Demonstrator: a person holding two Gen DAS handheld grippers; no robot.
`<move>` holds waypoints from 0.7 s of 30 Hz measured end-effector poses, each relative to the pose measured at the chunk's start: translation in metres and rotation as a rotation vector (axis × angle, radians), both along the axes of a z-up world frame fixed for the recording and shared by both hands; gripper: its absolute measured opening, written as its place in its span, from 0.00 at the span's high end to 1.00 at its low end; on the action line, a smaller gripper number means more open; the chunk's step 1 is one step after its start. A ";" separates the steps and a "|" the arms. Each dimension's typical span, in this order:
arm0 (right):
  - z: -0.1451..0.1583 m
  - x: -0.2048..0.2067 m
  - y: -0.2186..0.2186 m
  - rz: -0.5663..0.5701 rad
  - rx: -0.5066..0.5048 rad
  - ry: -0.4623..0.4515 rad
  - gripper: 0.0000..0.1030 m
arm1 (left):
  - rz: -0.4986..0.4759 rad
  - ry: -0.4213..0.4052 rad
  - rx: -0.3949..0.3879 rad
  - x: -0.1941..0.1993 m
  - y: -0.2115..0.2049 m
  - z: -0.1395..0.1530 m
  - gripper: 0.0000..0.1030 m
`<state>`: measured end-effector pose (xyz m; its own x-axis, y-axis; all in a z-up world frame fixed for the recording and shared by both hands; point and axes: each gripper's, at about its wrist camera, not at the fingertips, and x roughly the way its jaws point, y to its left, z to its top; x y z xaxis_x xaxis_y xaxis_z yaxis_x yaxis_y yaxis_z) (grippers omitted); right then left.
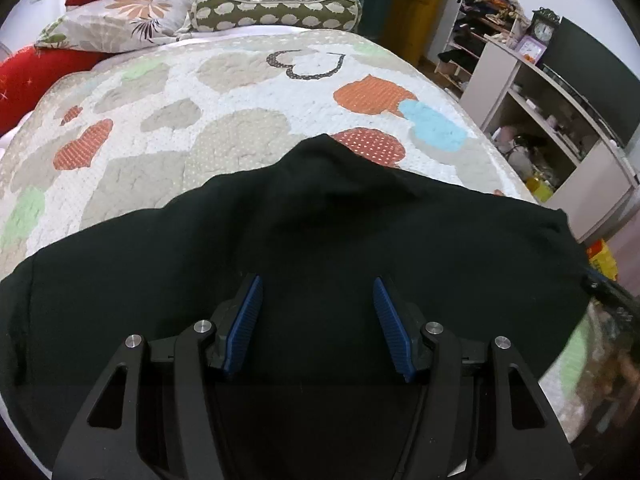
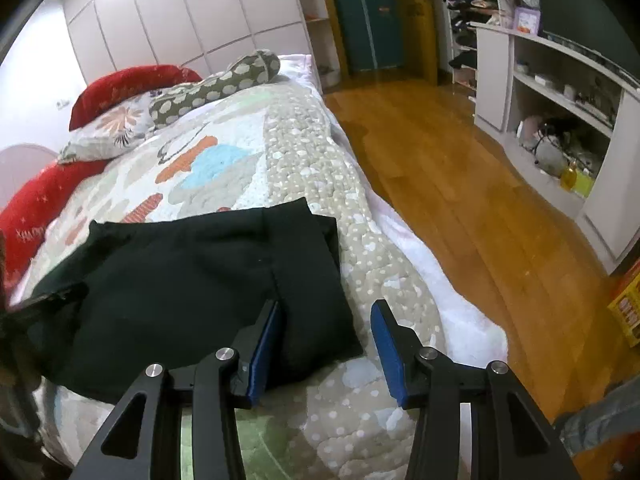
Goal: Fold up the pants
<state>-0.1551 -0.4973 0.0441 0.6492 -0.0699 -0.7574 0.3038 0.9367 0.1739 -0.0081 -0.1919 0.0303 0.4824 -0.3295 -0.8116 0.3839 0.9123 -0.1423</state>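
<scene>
Both grippers, left (image 1: 318, 284) and right (image 2: 328, 312), hold jaws apart over black pants (image 2: 192, 280) lying crosswise on the quilt (image 2: 304, 152).

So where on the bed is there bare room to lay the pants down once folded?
The quilt lies bare between the black pants and the pillows at the head. A bare strip runs between the pants' right edge and the bed's edge. The head end is crowded with pillows. Both grippers, left and right, are open.

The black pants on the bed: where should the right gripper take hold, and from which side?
Probably the near corner of the black pants, approached from the bed's floor side: the open right gripper already straddles that exposed edge.
</scene>
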 end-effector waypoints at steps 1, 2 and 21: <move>0.002 -0.001 0.000 0.001 0.000 -0.003 0.56 | 0.000 -0.006 0.004 0.000 -0.001 0.000 0.43; 0.005 -0.003 0.001 0.001 0.001 -0.008 0.56 | -0.001 -0.005 0.007 0.000 -0.001 0.000 0.43; 0.008 -0.028 0.005 0.006 0.140 -0.029 0.56 | -0.062 -0.005 -0.018 -0.006 -0.022 0.016 0.43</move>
